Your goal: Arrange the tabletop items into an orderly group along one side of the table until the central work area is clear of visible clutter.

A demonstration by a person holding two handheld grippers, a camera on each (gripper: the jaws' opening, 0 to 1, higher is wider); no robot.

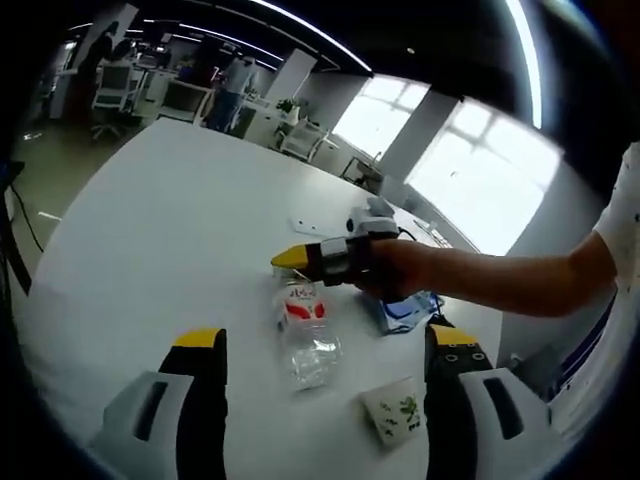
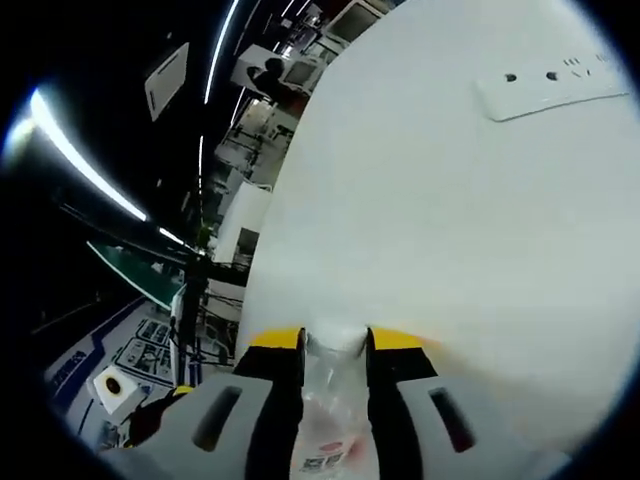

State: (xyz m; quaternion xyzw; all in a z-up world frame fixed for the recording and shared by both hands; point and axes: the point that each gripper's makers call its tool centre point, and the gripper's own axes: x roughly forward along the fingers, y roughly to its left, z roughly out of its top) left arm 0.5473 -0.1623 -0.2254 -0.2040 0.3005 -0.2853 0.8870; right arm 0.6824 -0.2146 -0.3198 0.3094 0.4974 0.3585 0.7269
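On the white table [image 1: 170, 230] we see a clear plastic bottle [image 1: 305, 335] with a red-and-white label, standing near the table's edge, its neck clamped between the yellow-tipped jaws of the right gripper [image 2: 334, 342]; in the right gripper view the bottle's white cap sits right between the tips. Our left gripper [image 1: 325, 350] holds nothing, jaws spread wide apart. Just beside the bottle sit a patterned paper cup [image 1: 392, 410] and a blue-and-white packet [image 1: 405, 312]. A white power strip [image 2: 555, 85] lies farther off.
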